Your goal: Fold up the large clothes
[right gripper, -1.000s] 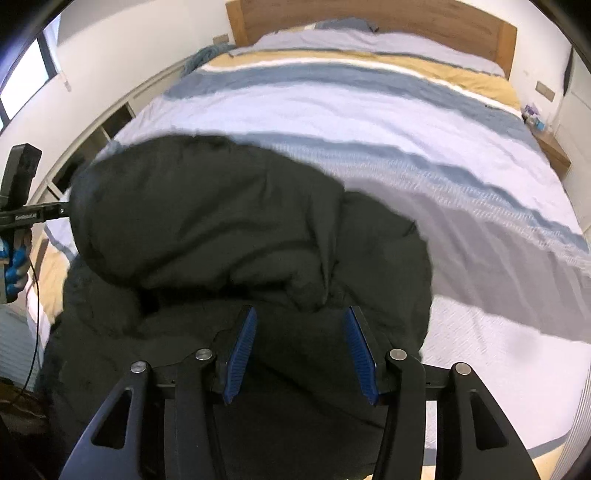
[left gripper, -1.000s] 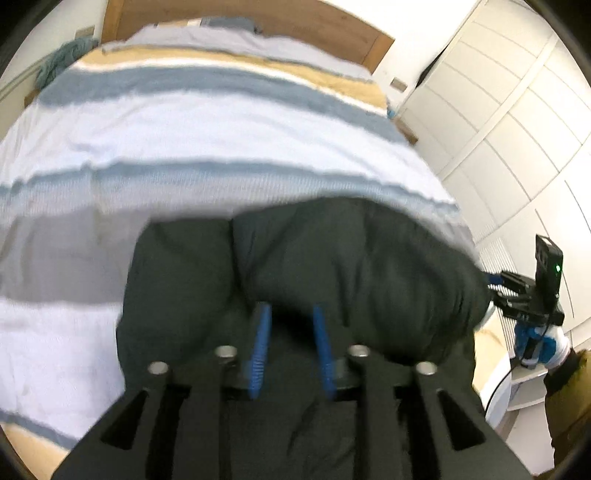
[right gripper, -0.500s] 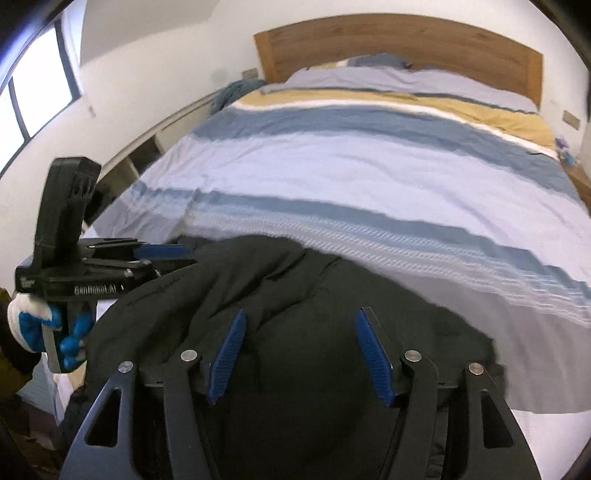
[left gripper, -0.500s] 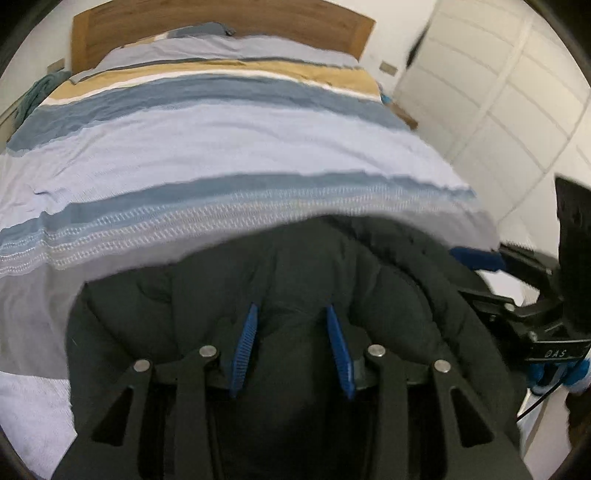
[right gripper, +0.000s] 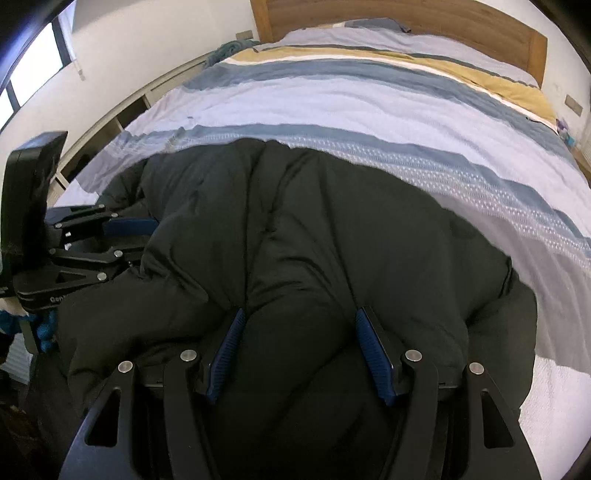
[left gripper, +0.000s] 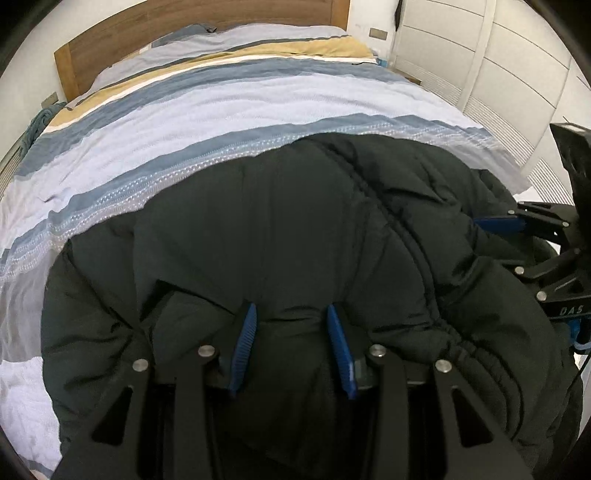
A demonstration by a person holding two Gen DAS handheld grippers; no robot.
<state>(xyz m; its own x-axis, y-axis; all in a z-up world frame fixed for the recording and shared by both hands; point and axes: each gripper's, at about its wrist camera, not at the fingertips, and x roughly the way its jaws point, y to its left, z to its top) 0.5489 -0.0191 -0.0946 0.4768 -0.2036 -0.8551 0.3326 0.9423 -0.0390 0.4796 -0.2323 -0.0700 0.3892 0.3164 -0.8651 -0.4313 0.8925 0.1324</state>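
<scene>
A large black puffer jacket (left gripper: 295,229) lies bunched on the near end of the bed; it also shows in the right wrist view (right gripper: 332,236). My left gripper (left gripper: 291,314) has a thick fold of the jacket between its blue pads, with the jaws held apart by the padding. My right gripper (right gripper: 297,321) grips another thick fold the same way. The right gripper shows at the right edge of the left wrist view (left gripper: 509,225), and the left gripper shows at the left edge of the right wrist view (right gripper: 125,229).
The bed carries a striped duvet (left gripper: 221,122) in blue, grey, white and yellow, with a wooden headboard (right gripper: 406,18) behind. White wardrobe doors (left gripper: 498,66) stand on the right side. Low shelves (right gripper: 122,114) and a window lie on the left side.
Both grippers have come down and forward with the jacket, and it now lies spread lower over the duvet. The two grippers are closer to each other.
</scene>
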